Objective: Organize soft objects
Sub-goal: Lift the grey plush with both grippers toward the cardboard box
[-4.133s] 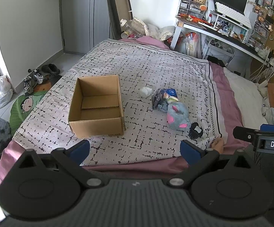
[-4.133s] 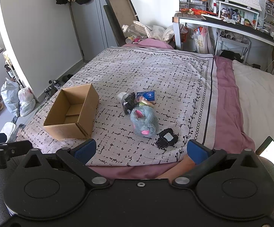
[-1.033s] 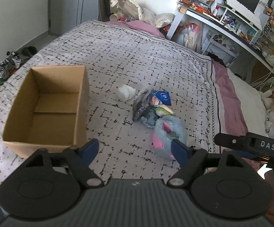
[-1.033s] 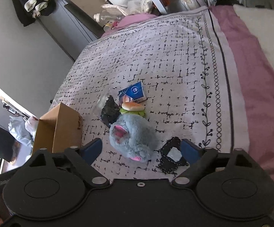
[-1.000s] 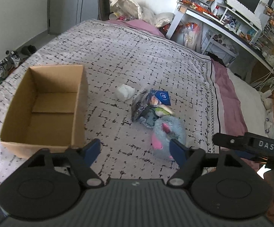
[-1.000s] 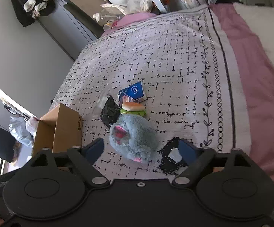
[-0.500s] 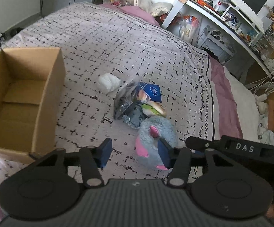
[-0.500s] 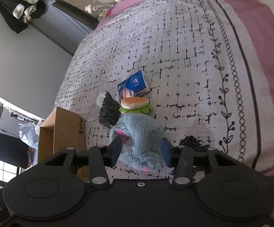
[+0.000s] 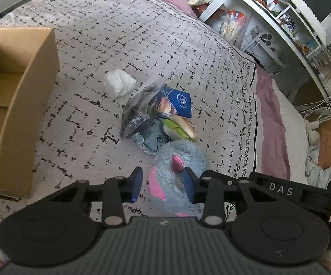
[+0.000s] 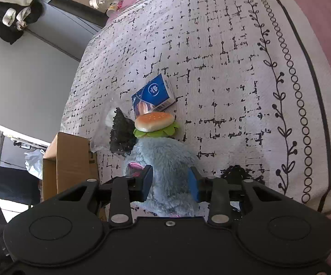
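Observation:
A fluffy blue plush toy point(image 9: 179, 151) point(image 10: 163, 153) with pink ears lies on the patterned bedspread, beside a burger toy point(image 9: 181, 128) point(image 10: 154, 121). My left gripper point(image 9: 163, 188) is closing around its near end; a sliver of bedspread still shows between the left pad and the pink ear. My right gripper point(image 10: 170, 183) is closing too, and the fur fills the space between its blue pads. An open cardboard box point(image 9: 28, 105) point(image 10: 71, 160) stands to the left.
Behind the plush lie a clear bag of dark stuff point(image 9: 138, 112), a blue tissue pack point(image 9: 179, 100), a light blue cloth point(image 9: 151, 139) and a white wad point(image 9: 119, 82). A black lace piece point(image 10: 236, 171) sits right of the plush. A cluttered desk point(image 9: 291, 23) stands beyond the bed.
Both grippers have come down and forward onto the plush toy, and their jaws have narrowed from wide apart to either side of it. The box and other items stay put.

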Demonstrator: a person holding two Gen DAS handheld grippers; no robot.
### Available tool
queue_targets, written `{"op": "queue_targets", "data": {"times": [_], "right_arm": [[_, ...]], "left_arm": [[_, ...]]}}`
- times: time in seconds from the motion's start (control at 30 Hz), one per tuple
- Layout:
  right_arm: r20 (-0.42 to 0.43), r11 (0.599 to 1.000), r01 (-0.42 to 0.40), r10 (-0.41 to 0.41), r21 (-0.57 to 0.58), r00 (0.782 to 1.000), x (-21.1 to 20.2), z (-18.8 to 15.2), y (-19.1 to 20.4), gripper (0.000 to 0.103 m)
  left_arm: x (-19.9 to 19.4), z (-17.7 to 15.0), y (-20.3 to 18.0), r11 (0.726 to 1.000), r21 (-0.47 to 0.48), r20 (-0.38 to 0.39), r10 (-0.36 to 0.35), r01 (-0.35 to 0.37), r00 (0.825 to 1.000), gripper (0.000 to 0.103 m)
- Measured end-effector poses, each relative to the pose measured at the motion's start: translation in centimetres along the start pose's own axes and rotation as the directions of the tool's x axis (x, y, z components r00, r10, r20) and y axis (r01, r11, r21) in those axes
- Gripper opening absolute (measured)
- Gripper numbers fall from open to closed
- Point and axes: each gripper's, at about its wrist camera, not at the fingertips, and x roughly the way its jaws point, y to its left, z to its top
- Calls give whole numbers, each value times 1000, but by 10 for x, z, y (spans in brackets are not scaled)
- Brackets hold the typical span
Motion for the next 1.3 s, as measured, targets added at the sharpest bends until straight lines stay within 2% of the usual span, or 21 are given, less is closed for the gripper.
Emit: {"op": "queue_targets", "data": {"times": [0.1,0.17,0.23,0.43,0.93,1.3], "right_arm": [[-11,1000,4,-4,6,1000,7,4,-1,29],[-18,1000,2,-2,11,1000,11,5,-3,28],[-22,1000,0,0,8,1000,14,6,-3,27],[-8,1000,-12,12,-27,1000,14,6,-1,20],[68,991,-53,62,-123,996,-20,-8,30,18],[115,991,-62,75,-117,991,-43,-19,52,17]], "left_arm": [[10,0,0,1000,-9,-19,-1,1,1000,29],[18,-2,0,1000,-22,-38,-8,8,999,21],[24,-3,0,999,-41,-51,-24,22,998,21],[24,-2,-8,1000,-25,-31,-9,8,999,18],[-22,0,-17,1000,10,47,0,-1,999,18],[-53,4,-15,1000,19,71,-24,22,997,17]]}}
